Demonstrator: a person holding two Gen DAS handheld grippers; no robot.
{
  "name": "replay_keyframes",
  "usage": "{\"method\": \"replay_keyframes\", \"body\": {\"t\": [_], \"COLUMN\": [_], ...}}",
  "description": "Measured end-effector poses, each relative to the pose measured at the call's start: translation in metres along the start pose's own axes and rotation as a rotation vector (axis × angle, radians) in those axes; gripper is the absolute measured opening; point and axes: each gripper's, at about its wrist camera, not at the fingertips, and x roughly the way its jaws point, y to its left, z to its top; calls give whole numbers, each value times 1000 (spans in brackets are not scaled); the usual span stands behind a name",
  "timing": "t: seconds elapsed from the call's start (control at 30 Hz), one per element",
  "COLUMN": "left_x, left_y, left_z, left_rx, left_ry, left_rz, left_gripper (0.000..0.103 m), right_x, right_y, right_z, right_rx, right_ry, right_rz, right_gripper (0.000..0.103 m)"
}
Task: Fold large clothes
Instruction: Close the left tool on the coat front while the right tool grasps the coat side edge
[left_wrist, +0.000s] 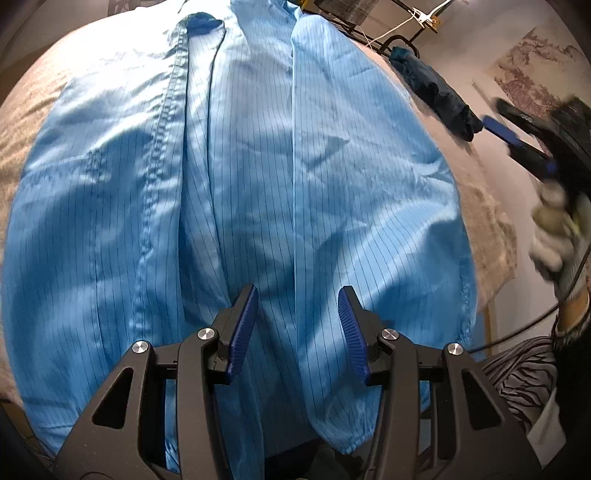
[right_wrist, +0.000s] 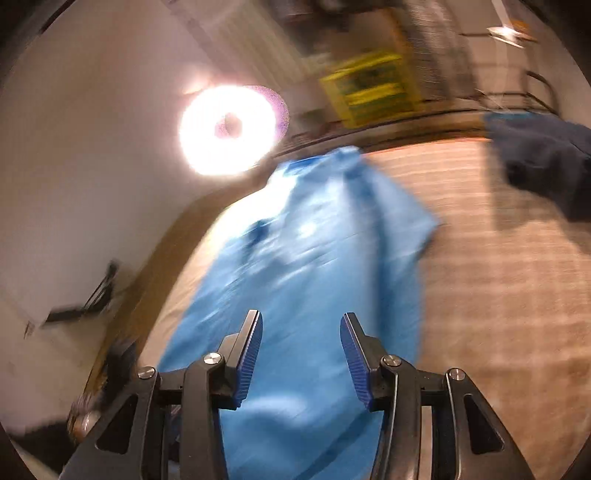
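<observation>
Below both parted, empty grippers, left gripper (left_wrist: 297, 325) and right gripper (right_wrist: 301, 350), lies the blue coat (left_wrist: 258, 184), spread flat.

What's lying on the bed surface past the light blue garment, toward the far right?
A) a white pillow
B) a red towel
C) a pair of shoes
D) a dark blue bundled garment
D: a dark blue bundled garment lies on the beige bedcover beyond the spread light blue garment; nothing red, no shoes and no pillow show there.
</observation>
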Motion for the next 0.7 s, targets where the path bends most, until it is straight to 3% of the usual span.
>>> {"method": "replay_keyframes", "body": {"t": [0.13, 0.3, 0.37, 0.4, 0.43, 0.5, 0.67, 0.7], "left_x": [4, 5, 8, 11, 13, 16, 8, 4], "left_y": [3, 4, 4, 2, 0, -5, -12, -10], "left_z": [5, 11, 13, 13, 13, 13, 7, 4], "left_rx": [-27, -31, -48, -43, -33, -11, 24, 26], "left_ry": [-8, -13, -3, 12, 18, 24, 8, 1], "left_rz": [-9, -42, -75, -87, -88, -94, -110, -107], "left_gripper": [46, 45, 31, 17, 10, 5, 0, 0], "right_x": [35, 72, 89, 94, 102, 114, 124, 124], "right_y": [-60, -98, -105, -108, -108, -109, -106, -105], "right_z": [34, 59, 66, 67, 66, 69, 75, 76], "right_rx": [181, 278, 277, 271, 263, 242, 188, 176], "right_ry": [8, 17, 35, 44, 56, 75, 83, 78], "right_rz": [-26, -25, -42, -52, -64, -88, -141, -155], "right_gripper": [47, 42, 39, 38, 36, 32, 3, 3]}}
